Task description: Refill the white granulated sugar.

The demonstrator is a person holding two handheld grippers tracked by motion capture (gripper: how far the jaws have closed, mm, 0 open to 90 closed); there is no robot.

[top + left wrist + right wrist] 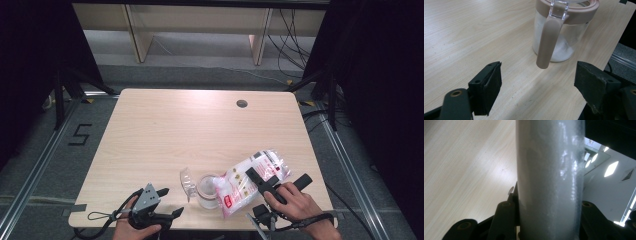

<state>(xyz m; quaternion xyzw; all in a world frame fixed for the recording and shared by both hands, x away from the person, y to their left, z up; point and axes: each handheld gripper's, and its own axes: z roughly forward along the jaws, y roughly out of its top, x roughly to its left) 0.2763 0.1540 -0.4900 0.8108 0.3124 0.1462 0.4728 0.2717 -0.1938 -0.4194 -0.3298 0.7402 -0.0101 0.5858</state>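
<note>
High view, lower right of frame: right tongs (261, 181) clenched on a clear plastic bag of white granules with red print (252, 180), tilted mouth-down over a clear glass jar with a pinkish lid ring (206, 190) on the pale wooden worktop (200, 130). Left tongs (162, 192), lower left, released, jaws wide and apart from the jar. Advice: keep the bag mouth over the jar opening, tilt slowly; steady the jar with the left tongs.
</note>
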